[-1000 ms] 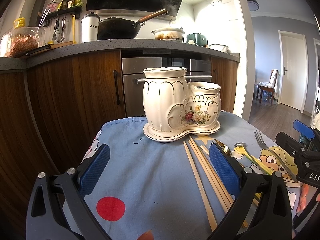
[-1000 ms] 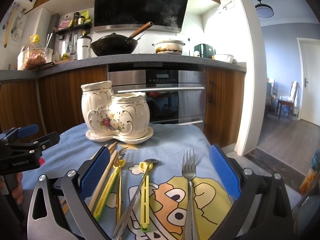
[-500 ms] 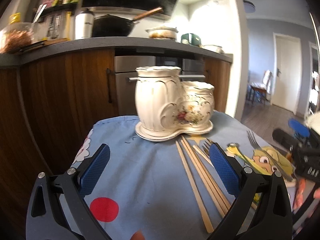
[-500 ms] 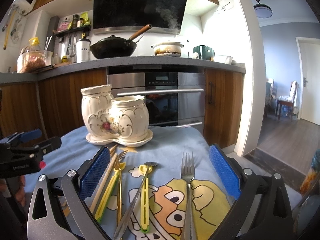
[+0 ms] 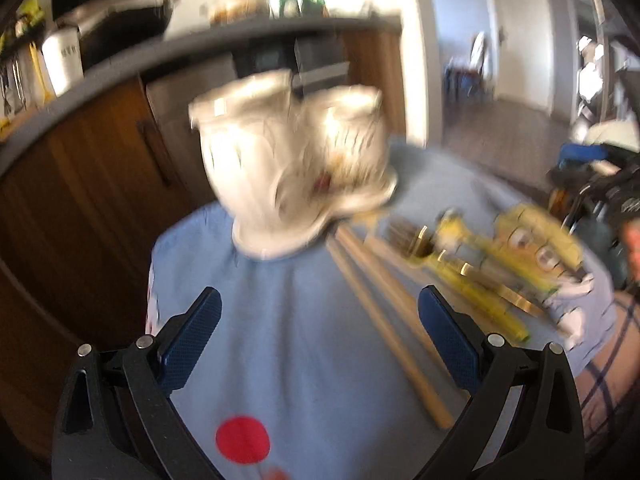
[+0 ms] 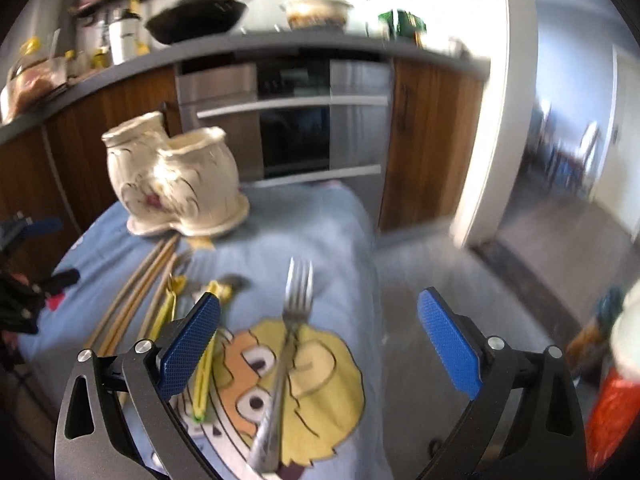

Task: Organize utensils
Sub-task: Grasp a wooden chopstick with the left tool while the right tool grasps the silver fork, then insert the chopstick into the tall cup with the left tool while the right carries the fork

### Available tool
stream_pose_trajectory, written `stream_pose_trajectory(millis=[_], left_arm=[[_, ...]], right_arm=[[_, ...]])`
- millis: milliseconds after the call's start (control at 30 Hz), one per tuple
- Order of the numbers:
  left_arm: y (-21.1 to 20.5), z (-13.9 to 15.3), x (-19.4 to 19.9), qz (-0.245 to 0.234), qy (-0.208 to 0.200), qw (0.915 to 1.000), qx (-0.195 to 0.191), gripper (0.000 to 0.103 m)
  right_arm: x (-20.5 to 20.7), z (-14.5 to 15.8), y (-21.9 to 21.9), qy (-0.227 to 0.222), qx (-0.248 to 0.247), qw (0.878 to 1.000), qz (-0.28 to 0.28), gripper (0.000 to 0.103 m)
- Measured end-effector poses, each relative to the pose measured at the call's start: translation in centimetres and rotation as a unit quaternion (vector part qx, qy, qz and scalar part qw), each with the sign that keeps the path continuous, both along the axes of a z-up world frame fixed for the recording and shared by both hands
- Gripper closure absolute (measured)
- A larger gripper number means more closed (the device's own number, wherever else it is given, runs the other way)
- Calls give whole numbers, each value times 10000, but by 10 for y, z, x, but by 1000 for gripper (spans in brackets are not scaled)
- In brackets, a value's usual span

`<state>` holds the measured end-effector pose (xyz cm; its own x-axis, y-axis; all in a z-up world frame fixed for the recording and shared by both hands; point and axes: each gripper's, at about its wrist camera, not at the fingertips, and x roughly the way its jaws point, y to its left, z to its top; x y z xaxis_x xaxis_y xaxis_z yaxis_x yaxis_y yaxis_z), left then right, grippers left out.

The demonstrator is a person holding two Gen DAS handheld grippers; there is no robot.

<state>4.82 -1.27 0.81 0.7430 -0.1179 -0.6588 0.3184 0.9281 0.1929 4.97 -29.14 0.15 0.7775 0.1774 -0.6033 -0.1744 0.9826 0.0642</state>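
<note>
While both views are smearing with blur, the risk I am seeing is a clumsy first grab. The right gripper (image 6: pixel 319 348) is hovering with its blue fingers (image 6: pixel 188 346) spread wide apart and empty, above a silver fork (image 6: pixel 286 354) that is lying flat on the blue cartoon cloth (image 6: pixel 304 232) covering the surface. The fork is thin and sitting flush on soft fabric, so I judge the fingers could pinch the cloth along with it, or skid off the smooth handle. It is also lying close to the cloth's right edge, so a nudge could be sending it to the floor.

The left gripper (image 5: pixel 320 338) is likewise holding nothing, its fingers (image 5: pixel 192 336) standing wide apart over bare cloth, with wooden chopsticks (image 5: pixel 384 320) lying just beside the right-hand finger. The chopsticks are running towards the base of the cream ceramic holder (image 5: pixel 296 160), and their far ends look to be touching or nearly touching its saucer; the blur is hiding which. Dragging them could be jolting the holder.

The holder is a two-cup piece with gold lines and a small flower motif, standing upright at the far side of the cloth, both cups looking empty. Between chopsticks and fork, yellow-handled utensils (image 6: pixel 208 354) and a gold one are lying in a loose, overlapping row, so lifting one could be disturbing its neighbours.
</note>
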Motion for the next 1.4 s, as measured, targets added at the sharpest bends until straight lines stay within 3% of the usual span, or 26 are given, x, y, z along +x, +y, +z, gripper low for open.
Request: stream_pose_trajectory(millis=[133, 167, 233, 400, 467, 600, 767, 900, 1033, 1267, 1400], left_arm=[[4, -14, 15, 58, 599, 9981, -141, 38], [5, -16, 19, 101, 753, 9969, -219, 43], [3, -20, 24, -15, 1055, 9935, -422, 51], [-16, -23, 21, -231, 1143, 9927, -314, 66], [-19, -27, 24, -186, 1200, 9922, -280, 78], [-24, -36, 30, -131, 1276, 9915, -210, 83], [-23, -39, 40, -41, 1289, 9914, -237, 85], [-14, -40, 47, 79, 1260, 9911, -415, 95], [-6, -40, 47, -37, 1297, 9908, -374, 97], [11, -20, 18, -232, 904, 9951, -322, 97], [31, 7, -1, -364, 260, 9959, -786, 97]], right_arm=[[-1, -10, 6, 301, -139, 9992, 238, 12], [0, -12, 9, 391, -130, 9987, 309, 18], [4, -17, 16, 644, -201, 9968, 431, 39], [11, -31, 31, 1076, -438, 9916, 574, 60], [14, -34, 32, 1193, -424, 9903, 568, 68], [18, -42, 34, 1317, -446, 9889, 524, 84], [28, -46, 37, 1291, -342, 9898, 486, 84], [30, -47, 40, 1181, -298, 9911, 534, 95], [27, -44, 42, 1096, -294, 9918, 582, 97], [6, -15, 45, 355, -22, 9957, 852, 97], [-8, 9, 53, -310, 94, 9944, 1009, 97]])
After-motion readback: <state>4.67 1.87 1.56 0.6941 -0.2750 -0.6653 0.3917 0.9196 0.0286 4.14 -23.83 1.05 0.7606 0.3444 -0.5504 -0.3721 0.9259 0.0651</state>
